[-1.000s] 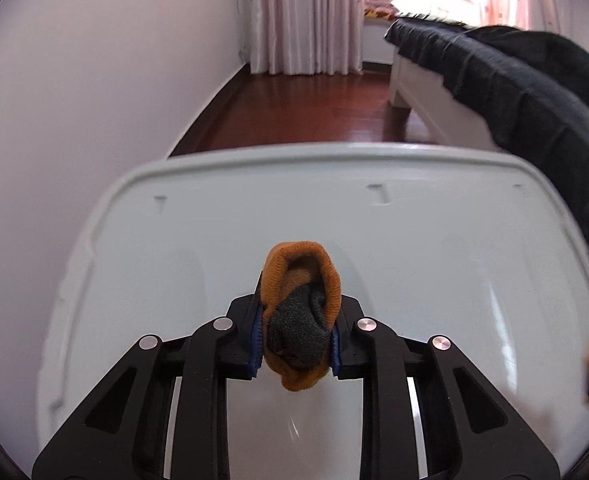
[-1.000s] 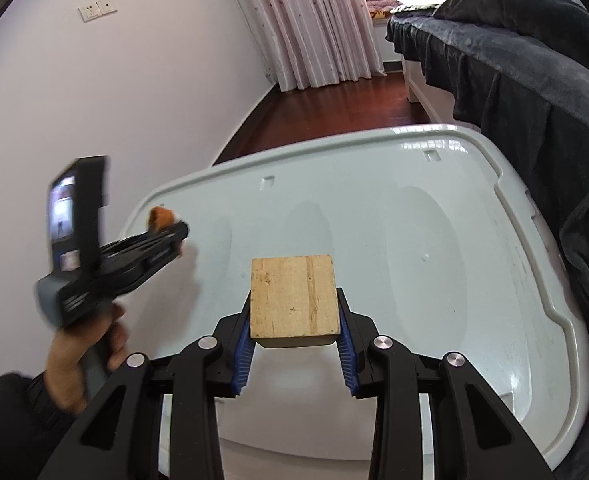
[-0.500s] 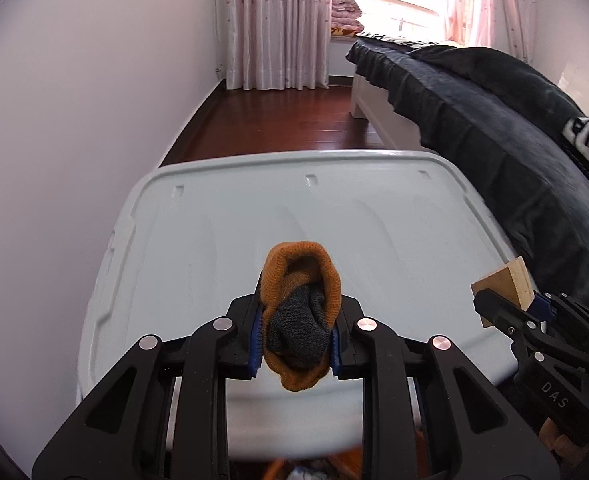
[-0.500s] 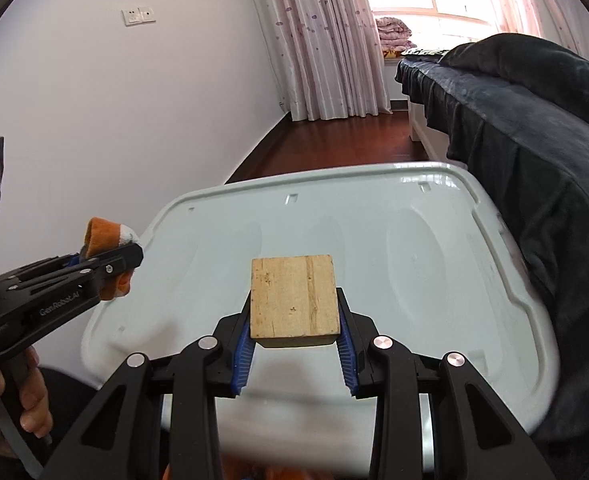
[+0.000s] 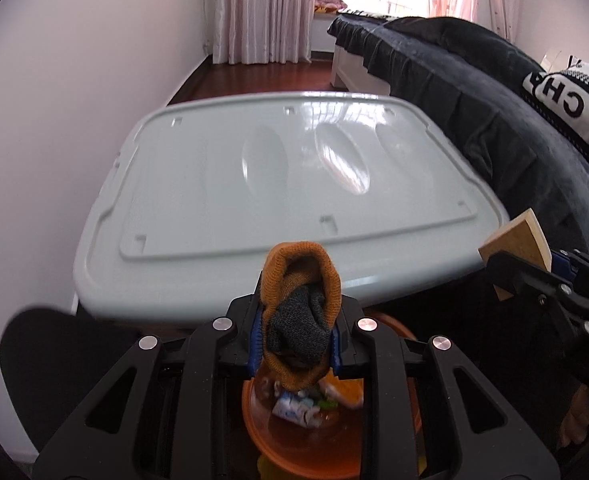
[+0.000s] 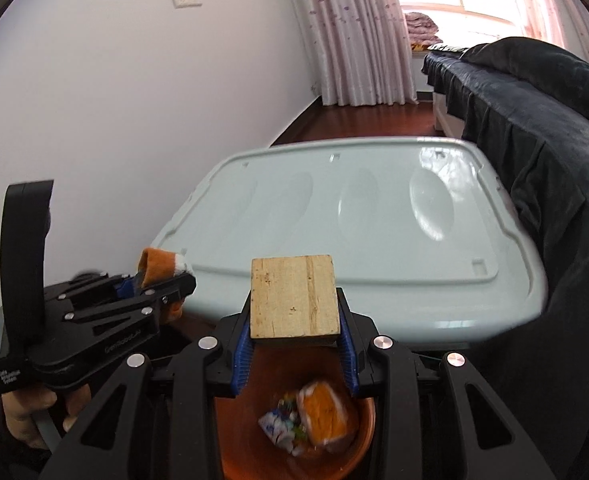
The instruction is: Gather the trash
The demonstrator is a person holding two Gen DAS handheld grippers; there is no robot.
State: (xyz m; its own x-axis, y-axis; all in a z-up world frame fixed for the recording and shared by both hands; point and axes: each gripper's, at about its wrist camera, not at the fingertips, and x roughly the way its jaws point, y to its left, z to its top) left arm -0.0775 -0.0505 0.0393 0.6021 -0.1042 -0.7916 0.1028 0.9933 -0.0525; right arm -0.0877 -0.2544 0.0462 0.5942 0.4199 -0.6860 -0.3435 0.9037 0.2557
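Two grippers, both loaded, held over an orange bin by the near edge of a big pale grey storage-box lid [image 5: 222, 184]. Lid lies flat, fills mid-frame in both views, dark-covered bed [image 5: 474, 92] along its right side, white wall on its left.

Orange bin [image 6: 250, 432] sits below the lid's near edge, under both grippers, partly hidden by the fingers. Inside it: blurred wrappers [image 6: 282, 426] and an orange-and-white piece [image 6: 324, 414], details too smeared to tell.

Right gripper [image 6: 294, 344] is closed onto a wooden block [image 6: 294, 296], blue pads pressing its left and right sides low down. Block stands up from the jaws, broad pale face toward the camera, grain running vertically, roughly as tall as wide. It sits above the bin's far rim. In the left wrist view the same block [image 5: 514, 244] shows at right, tilted, clamped in the right gripper [image 5: 534, 276].

Left gripper [image 5: 296, 336] is clamped on a rolled sock [image 5: 300, 316], orange cuff outside, dark grey knit bunched in the middle. Long axis runs vertical, sock poking above and below the pads, directly over the bin. From the right wrist view the left gripper [image 6: 162, 284] is side-on at left, sock's [image 6: 158, 266] orange end with a white tip sticking up past the fingertips.
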